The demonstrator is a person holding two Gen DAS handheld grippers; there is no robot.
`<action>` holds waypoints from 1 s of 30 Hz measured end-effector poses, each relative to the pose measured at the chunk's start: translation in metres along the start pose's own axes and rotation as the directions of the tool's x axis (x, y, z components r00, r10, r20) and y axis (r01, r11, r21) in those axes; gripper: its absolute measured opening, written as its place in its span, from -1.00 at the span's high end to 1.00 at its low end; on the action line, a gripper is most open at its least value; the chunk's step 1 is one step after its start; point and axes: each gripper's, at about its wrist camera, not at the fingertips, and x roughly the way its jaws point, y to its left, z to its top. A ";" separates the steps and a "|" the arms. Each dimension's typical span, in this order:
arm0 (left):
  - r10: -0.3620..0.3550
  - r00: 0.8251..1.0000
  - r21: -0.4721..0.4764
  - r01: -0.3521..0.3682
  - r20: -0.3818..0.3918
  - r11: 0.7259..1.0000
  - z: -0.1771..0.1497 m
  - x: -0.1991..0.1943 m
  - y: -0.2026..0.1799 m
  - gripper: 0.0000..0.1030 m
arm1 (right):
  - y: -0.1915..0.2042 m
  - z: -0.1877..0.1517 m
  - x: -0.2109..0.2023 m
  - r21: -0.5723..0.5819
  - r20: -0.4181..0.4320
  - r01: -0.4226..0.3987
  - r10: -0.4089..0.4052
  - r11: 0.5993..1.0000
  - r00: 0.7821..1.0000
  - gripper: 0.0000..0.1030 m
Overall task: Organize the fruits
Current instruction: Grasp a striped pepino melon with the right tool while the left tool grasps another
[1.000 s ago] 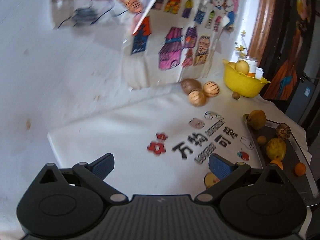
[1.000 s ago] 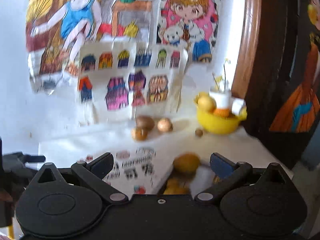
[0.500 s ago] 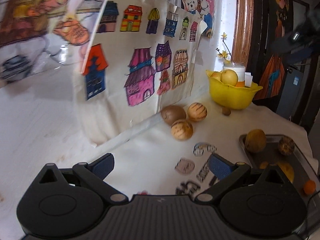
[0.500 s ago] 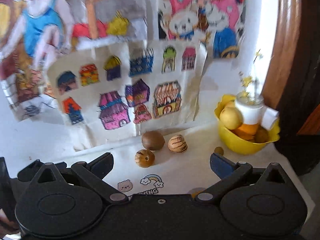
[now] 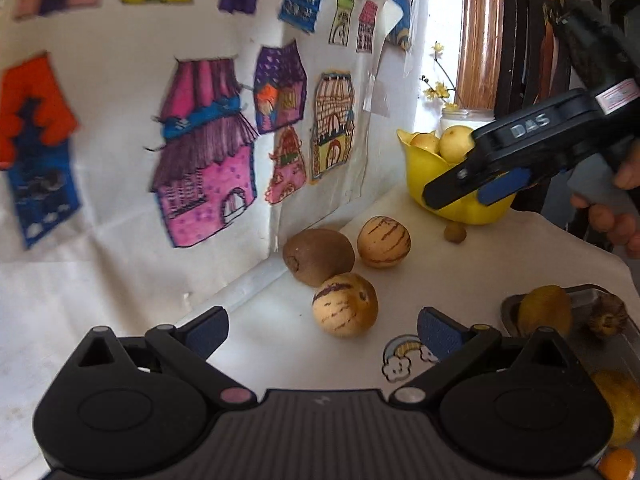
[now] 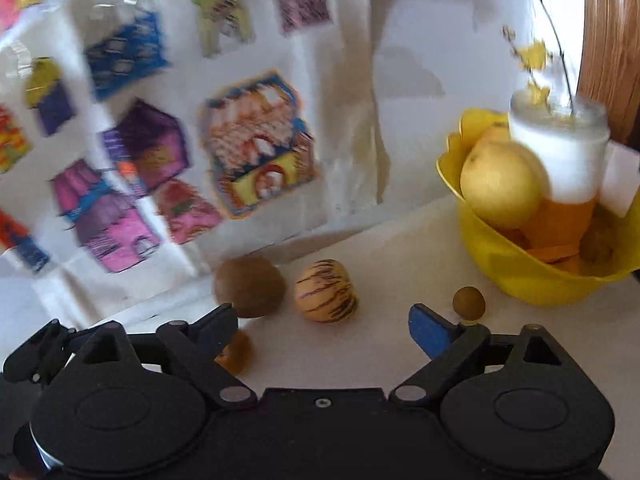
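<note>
Kiwi (image 5: 319, 256) lies flat — long axis left-right, stem end left.

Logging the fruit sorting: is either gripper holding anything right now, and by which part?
Nothing is held. The left gripper and the right gripper are both open and empty.

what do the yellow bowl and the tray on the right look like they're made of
The yellow bowl looks like moulded plastic: saturated uniform colour, thin scalloped rim, soft sheen. The tray seems to be metal, judging by its grey, dull-reflective rolled edge, though only a corner shows, so coated metal or plastic can't be excluded.
</note>
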 end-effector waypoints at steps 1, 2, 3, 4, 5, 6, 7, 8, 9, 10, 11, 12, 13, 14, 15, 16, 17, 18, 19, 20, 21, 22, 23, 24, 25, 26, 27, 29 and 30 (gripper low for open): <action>-0.007 1.000 -0.003 0.007 -0.002 1.000 0.000 0.006 0.000 -0.99 | -0.004 0.001 0.006 0.012 -0.003 -0.002 0.002 1.000 1.000 -0.78; -0.009 1.000 -0.007 0.008 -0.006 1.000 0.000 0.011 0.000 -0.99 | -0.007 0.002 0.011 0.026 -0.006 -0.003 0.003 1.000 1.000 -0.75; -0.008 1.000 -0.012 0.008 -0.013 1.000 0.000 0.016 0.000 -0.99 | -0.010 0.003 0.016 0.041 -0.010 -0.007 0.007 0.999 1.000 -0.74; -0.008 1.000 -0.018 0.008 -0.020 1.000 -0.001 0.021 0.001 -0.99 | -0.013 0.004 0.021 0.057 -0.016 -0.013 0.014 0.998 1.000 -0.73; -0.007 1.000 -0.024 0.007 -0.026 1.000 -0.001 0.025 0.001 -0.99 | -0.015 0.005 0.026 0.071 -0.022 -0.021 0.022 0.997 1.000 -0.71; -0.008 0.999 -0.033 0.007 -0.031 0.999 -0.001 0.030 0.001 -0.99 | -0.017 0.006 0.031 0.085 -0.028 -0.026 0.029 0.996 0.999 -0.70; -0.012 0.999 -0.042 0.010 -0.034 0.999 -0.002 0.033 0.001 -0.99 | -0.018 0.006 0.035 0.097 -0.032 -0.028 0.031 0.995 0.999 -0.67; -0.014 0.999 -0.049 0.012 -0.038 0.999 -0.002 0.035 0.002 -0.99 | -0.018 0.007 0.039 0.107 -0.035 -0.030 0.034 0.994 0.999 -0.65; -0.014 0.999 -0.054 0.012 -0.041 0.998 -0.002 0.037 0.002 -0.99 | -0.018 0.007 0.043 0.113 -0.039 -0.033 0.038 0.993 0.999 -0.63; -0.016 0.999 -0.057 0.013 -0.040 0.998 -0.002 0.039 0.002 -0.98 | -0.017 0.008 0.047 0.119 -0.042 -0.034 0.040 0.992 0.998 -0.60; -0.018 0.999 -0.059 0.016 -0.038 0.998 -0.002 0.040 0.002 -0.96 | -0.017 0.008 0.050 0.125 -0.041 -0.035 0.041 0.992 0.998 -0.57; -0.020 0.999 -0.059 0.017 -0.036 0.998 -0.002 0.041 0.002 -0.95 | -0.016 0.009 0.053 0.131 -0.041 -0.034 0.040 0.991 0.998 -0.56; -0.019 0.999 -0.058 0.017 -0.034 0.998 -0.002 0.042 0.002 -0.94 | -0.016 0.009 0.057 0.136 -0.044 -0.034 0.040 0.990 0.998 -0.53; -0.019 0.999 -0.056 0.017 -0.031 0.998 -0.001 0.043 0.002 -0.91 | -0.016 0.010 0.060 0.140 -0.046 -0.034 0.041 0.989 0.998 -0.51; -0.020 0.999 -0.054 0.018 -0.029 0.998 -0.001 0.043 0.001 -0.90 | -0.015 0.010 0.063 0.145 -0.048 -0.032 0.040 0.989 0.998 -0.50; -0.021 0.999 -0.052 0.020 -0.027 0.998 -0.001 0.046 0.000 -0.85 | -0.015 0.010 0.065 0.151 -0.048 -0.031 0.039 0.988 0.998 -0.47; -0.023 0.999 -0.050 0.022 -0.026 0.999 -0.001 0.046 -0.001 -0.82 | -0.015 0.009 0.068 0.157 -0.049 -0.032 0.040 0.987 0.998 -0.45; -0.026 0.999 -0.048 0.025 -0.026 0.999 -0.001 0.047 -0.002 -0.80 | -0.016 0.009 0.070 0.165 -0.051 -0.031 0.040 0.986 0.998 -0.44; -0.027 0.999 -0.046 0.026 -0.027 0.999 -0.001 0.047 -0.003 -0.77 | -0.016 0.009 0.072 0.172 -0.053 -0.028 0.038 0.985 0.998 -0.40; -0.028 0.999 -0.045 0.026 -0.026 0.999 -0.001 0.048 -0.003 -0.72 | -0.016 0.009 0.075 0.178 -0.055 -0.025 0.036 0.984 0.998 -0.36; -0.027 0.999 -0.045 0.026 -0.025 0.999 -0.001 0.048 -0.004 -0.69 | -0.016 0.009 0.078 0.183 -0.057 -0.023 0.034 0.983 0.998 -0.36; -0.026 0.999 -0.047 0.025 -0.024 0.999 -0.001 0.048 -0.004 -0.65 | -0.017 0.009 0.080 0.190 -0.059 -0.022 0.034 0.982 0.998 -0.34; -0.026 0.999 -0.051 0.025 -0.023 0.998 -0.001 0.048 -0.004 -0.62 | -0.017 0.009 0.081 0.198 -0.060 -0.023 0.036 0.980 0.998 -0.32; -0.026 0.999 -0.057 0.025 -0.022 0.998 -0.001 0.049 -0.003 -0.60 | -0.018 0.009 0.084 0.207 -0.061 -0.023 0.037 0.978 0.997 -0.31; -0.027 0.999 -0.062 0.026 -0.022 0.998 -0.001 0.050 -0.002 -0.58 | -0.019 0.008 0.085 0.214 -0.063 -0.022 0.037 0.977 0.997 -0.30; -0.030 0.999 -0.067 0.029 -0.022 0.997 -0.001 0.051 -0.002 -0.56 | -0.019 0.008 0.088 0.219 -0.064 -0.021 0.036 0.976 0.997 -0.29; -0.033 0.999 -0.069 0.031 -0.023 0.997 -0.001 0.051 -0.001 -0.55 | -0.020 0.007 0.090 0.222 -0.063 -0.020 0.035 0.975 0.997 -0.28; -0.036 0.999 -0.068 0.034 -0.024 0.997 -0.001 0.052 0.000 -0.46 | -0.022 0.006 0.090 0.230 -0.062 -0.022 0.037 0.973 0.997 -0.26; -0.037 0.999 -0.066 0.035 -0.024 0.997 -0.001 0.052 0.000 -0.44 | -0.023 0.004 0.090 0.236 -0.061 -0.024 0.040 0.971 0.997 -0.24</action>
